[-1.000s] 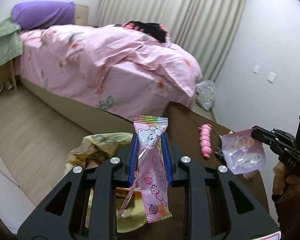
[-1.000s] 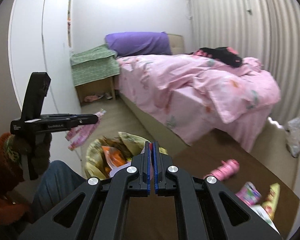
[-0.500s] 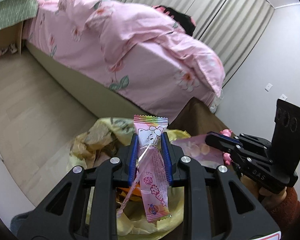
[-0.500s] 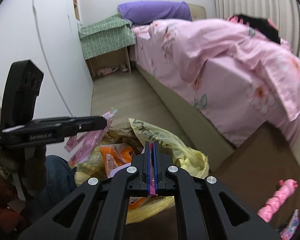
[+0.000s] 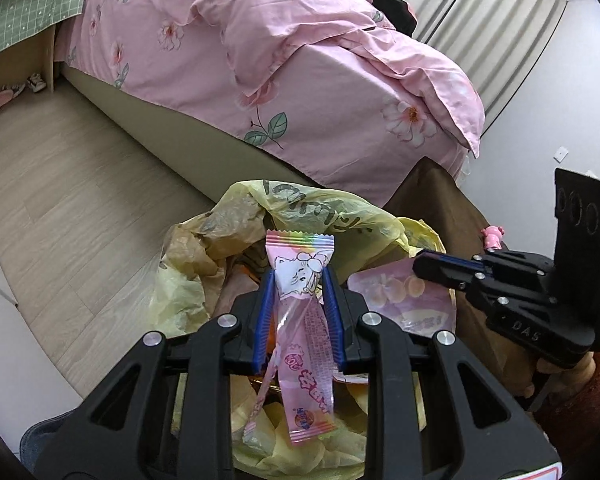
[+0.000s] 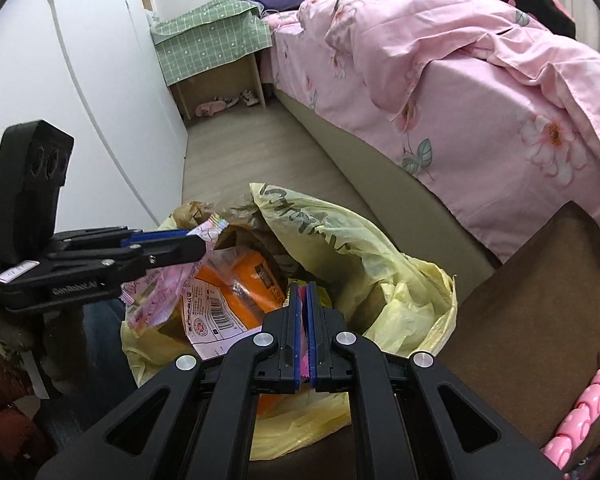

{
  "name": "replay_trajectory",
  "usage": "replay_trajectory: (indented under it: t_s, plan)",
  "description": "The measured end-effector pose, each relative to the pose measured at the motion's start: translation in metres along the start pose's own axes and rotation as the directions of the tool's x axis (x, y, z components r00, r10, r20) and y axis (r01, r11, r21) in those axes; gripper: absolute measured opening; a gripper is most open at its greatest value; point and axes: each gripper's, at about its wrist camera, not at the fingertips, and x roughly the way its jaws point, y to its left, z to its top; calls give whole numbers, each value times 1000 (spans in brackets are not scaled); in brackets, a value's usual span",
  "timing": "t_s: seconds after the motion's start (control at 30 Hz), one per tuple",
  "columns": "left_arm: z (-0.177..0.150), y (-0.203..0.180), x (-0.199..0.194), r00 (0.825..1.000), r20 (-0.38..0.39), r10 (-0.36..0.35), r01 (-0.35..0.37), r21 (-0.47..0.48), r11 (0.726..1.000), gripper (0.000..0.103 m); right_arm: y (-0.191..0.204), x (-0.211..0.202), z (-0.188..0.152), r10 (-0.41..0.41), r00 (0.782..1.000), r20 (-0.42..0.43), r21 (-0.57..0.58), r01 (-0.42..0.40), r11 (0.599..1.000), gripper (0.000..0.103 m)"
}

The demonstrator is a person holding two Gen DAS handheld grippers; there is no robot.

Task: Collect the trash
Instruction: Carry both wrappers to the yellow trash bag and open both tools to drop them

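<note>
A: What does the left gripper [image 5: 298, 280] hold?

B: Its blue-lined fingers [image 5: 262, 328] are clamped on a long pink candy wrapper [image 5: 306, 332] printed with a white cat. The wrapper stands upright between them, its crimped top toward 12 o'clock and its tail hanging toward 6 o'clock. The jaws are parted only by the wrapper's width.

A: And the right gripper [image 6: 304, 292]?

B: Nearly closed. In the right wrist view only a thin pink edge shows between its blue pads. In the left wrist view, at 3 o'clock, its tip pinches the corner of a flat pink snack packet [image 5: 400, 300] printed with round sweets.

A: Where does the trash go?

B: Both grippers hang over the open mouth of a yellow plastic bag [image 6: 340, 240]. Inside lies an orange packet [image 6: 240, 280] with a barcode label, with brown paper [image 5: 204, 252] at the bag's 10 o'clock rim.

A: What edges bound the working space?

B: A brown table [image 6: 540, 300] touches the bag on the 3 o'clock side; a pink beaded object [image 6: 588, 408] lies on it at 4 o'clock. The bed [image 6: 480, 92], under a pink floral quilt, runs from 12 to 2 o'clock, well apart from the bag. Bare wooden floor [image 5: 68, 184] lies open between bag and bed, toward 10 o'clock. A white wall [image 6: 60, 60] closes the 9 o'clock side.
</note>
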Motion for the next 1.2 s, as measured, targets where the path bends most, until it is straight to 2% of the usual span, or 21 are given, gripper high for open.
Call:
replay_trajectory:
  t_s: [0.2, 0.43, 0.47, 0.53, 0.57, 0.87, 1.03, 1.2]
  plan:
    - [0, 2, -5, 1000, 1, -10, 10, -14, 1000, 29, 5, 3, 0, -50, 999, -12, -40, 50, 998, 6]
    - [5, 0, -14, 1000, 22, -21, 21, -20, 1000, 33, 0, 2, -2, -70, 997, -13, -20, 70, 997, 9]
    - [6, -1, -15, 999, 27, -23, 24, -20, 1000, 33, -1, 2, -2, -74, 997, -13, -14, 74, 997, 11]
    - [7, -2, -19, 999, 39, -26, 27, -22, 999, 36, -3, 0, -3, -73, 997, -9, -4, 73, 997, 32]
    - [8, -2, -20, 999, 43, -27, 28, -23, 999, 37, -5, -1, -3, -69, 998, -6, 2, 69, 998, 34]
    - [12, -6, -28, 998, 60, -30, 31, -26, 999, 37, -11, -25, -8, -87, 995, 44, 35, 86, 996, 35]
    - [14, -11, -36, 997, 73, -28, 30, -19, 999, 38, -14, -54, -23, -136, 988, 72, 37, 133, 990, 36]
    - [8, -18, -42, 998, 68, 6, -5, -22, 1000, 38, -22, -95, -50, -178, 978, 110, 62, 172, 983, 36]
